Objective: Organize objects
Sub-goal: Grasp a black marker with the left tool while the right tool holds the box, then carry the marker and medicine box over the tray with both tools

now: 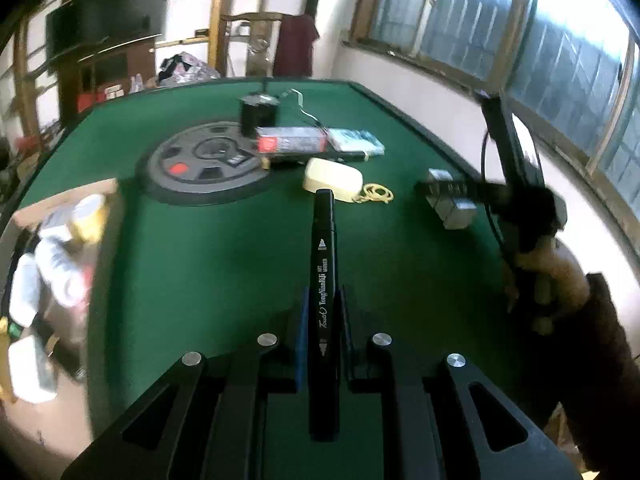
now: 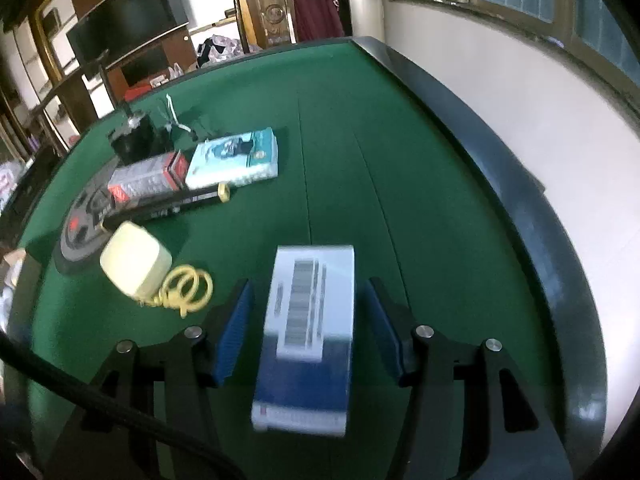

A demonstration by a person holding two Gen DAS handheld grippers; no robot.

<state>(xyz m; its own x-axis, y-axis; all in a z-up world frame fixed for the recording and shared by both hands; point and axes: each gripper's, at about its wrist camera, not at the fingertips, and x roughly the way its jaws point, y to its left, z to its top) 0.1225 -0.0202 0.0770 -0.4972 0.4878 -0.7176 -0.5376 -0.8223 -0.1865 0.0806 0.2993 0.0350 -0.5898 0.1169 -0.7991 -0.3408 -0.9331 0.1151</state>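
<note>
The green table (image 2: 400, 128) stands by a white wall under windows, with shelves and a dark screen beyond its far edge.

Off the left edge you have a box (image 1: 60, 248) of mixed items, blurred; what it holds cannot be told.

Your left gripper (image 1: 322, 320) is clamped tight on a black marker (image 1: 323, 280). Its long axis runs straight out along the fingers, tip toward the table's centre, above the cloth.

Past that tip, toward the far edge, lie a grey disc (image 1: 204, 164), a black cup (image 1: 258, 114), a red-ended carton (image 2: 148, 180), a pale blue box (image 2: 236, 158), a cream case (image 2: 134, 260) and a yellow cord (image 2: 186, 290) touching the case.

Your right gripper (image 2: 310, 320), near the right edge, stands part open. A white-and-blue box (image 2: 308, 332) lies between its jaws, long axis along the fingers, with a gap at each pad: no grip visible.

Judgement: that box is the right hand's business. The left hand's route to the side box looks clear.
</note>
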